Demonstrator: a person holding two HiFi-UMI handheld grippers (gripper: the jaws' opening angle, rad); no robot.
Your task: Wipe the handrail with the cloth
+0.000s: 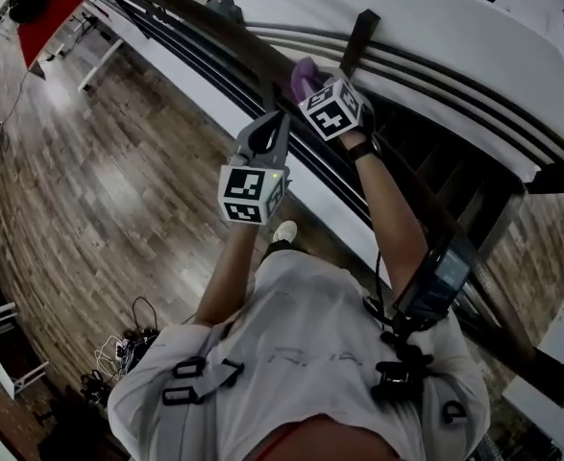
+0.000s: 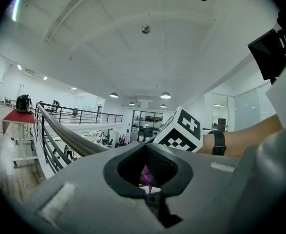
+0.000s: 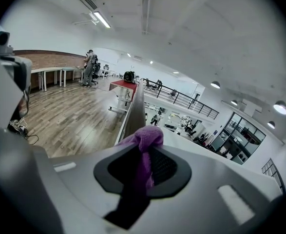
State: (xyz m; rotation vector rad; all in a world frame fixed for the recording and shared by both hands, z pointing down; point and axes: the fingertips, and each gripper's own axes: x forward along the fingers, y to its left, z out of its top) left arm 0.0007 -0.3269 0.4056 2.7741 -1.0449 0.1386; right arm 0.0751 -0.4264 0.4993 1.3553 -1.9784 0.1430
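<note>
Slanting across the head view from upper left to lower right: dark handrail (image 1: 190, 12), over plank floor (image 1: 99, 181) at left. At upper centre, right gripper (image 1: 312, 83), fingers clamped on purple cloth (image 1: 304, 73) lying on the rail's top. Just below-left, left gripper (image 1: 280, 121), fingers together, empty. Only in the right gripper view: cloth bunched into a soft knob above the fingers, tail pinched between. In the left gripper view, merely a purple sliver beyond.

The right tool (image 1: 310, 84) holds a purple cloth (image 1: 303, 69) against the dark handrail (image 1: 226, 27), left tool (image 1: 268, 131) just beside.
</note>
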